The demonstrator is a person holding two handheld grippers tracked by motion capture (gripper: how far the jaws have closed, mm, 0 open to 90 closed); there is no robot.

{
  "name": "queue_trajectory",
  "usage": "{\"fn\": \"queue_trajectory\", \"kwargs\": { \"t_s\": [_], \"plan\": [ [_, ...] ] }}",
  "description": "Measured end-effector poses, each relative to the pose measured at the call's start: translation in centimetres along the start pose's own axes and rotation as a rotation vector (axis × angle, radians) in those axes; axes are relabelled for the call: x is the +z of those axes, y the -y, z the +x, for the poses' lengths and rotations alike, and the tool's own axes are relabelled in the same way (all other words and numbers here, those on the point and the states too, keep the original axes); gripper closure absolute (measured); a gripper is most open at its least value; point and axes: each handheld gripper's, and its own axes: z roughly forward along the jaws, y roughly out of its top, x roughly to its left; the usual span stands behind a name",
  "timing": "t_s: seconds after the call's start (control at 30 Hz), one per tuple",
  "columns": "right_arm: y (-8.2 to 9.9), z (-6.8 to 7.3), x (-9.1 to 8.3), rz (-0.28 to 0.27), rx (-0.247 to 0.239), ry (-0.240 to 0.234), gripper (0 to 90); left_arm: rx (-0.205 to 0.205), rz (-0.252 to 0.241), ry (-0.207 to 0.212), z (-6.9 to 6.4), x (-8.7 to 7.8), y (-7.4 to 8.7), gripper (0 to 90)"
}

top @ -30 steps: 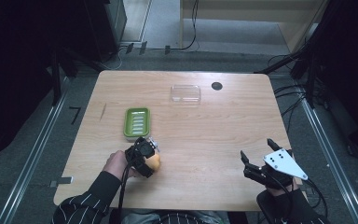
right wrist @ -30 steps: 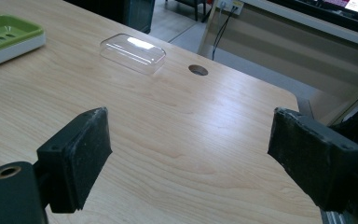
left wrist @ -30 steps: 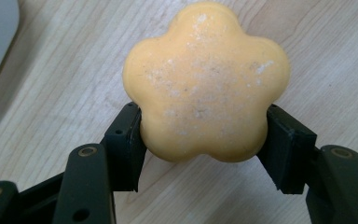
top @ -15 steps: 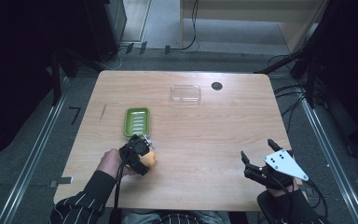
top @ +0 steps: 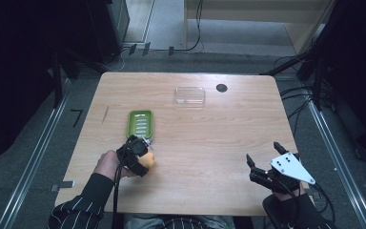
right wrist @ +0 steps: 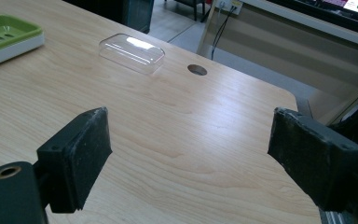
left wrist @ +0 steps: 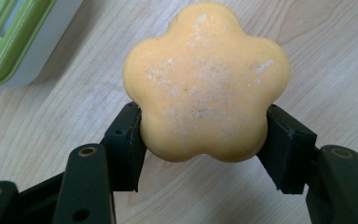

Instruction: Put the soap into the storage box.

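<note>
soap: it's a chunky orange-yellow bar [left wrist: 206, 81] shaped like a flower, five rounded petals, smooth edges all round. The top face is matte with a dusting of pale whitish specks and scuffs, thickest near the middle. No print or logo that I can make out.

where the soap is: near the front-left part of the table [top: 209, 124], just short of the green dish. In the high view it's a small orange blob [top: 148, 160] peeking out beside the gripper body. Can't tell from the pics whether it's sitting on the wood or lifted a hair off it.

left gripper: [left wrist: 205, 140] pinching the soap, one black pad pressed into each side of the two lower petals. The hand [top: 108, 164] holding it comes in with a dark pinstriped sleeve.

green dish: a green slotted soap dish [top: 140, 124] with a pale underside, empty as far as I can see, just beyond the soap and not touching it.

clear lid: see-through plastic cover [top: 189, 95] lying further back on the table, well apart from the soap, near a round dark hole [top: 221, 88] in the tabletop.

right gripper: [right wrist: 191, 158] jaws spread wide with nothing between them, over the front-right corner, well apart from everything else.
</note>
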Motion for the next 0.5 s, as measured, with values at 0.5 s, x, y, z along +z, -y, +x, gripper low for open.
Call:
{"fn": "queue_trajectory", "kwargs": {
  "t_s": [0.5],
  "plan": [
    [-0.03, 0.04, 0.05, -0.002, -0.002, -0.001, 13.4, -0.024, 0.001, -0.004, 0.96, -0.47, 0.56, 39.8]
  ]
}}
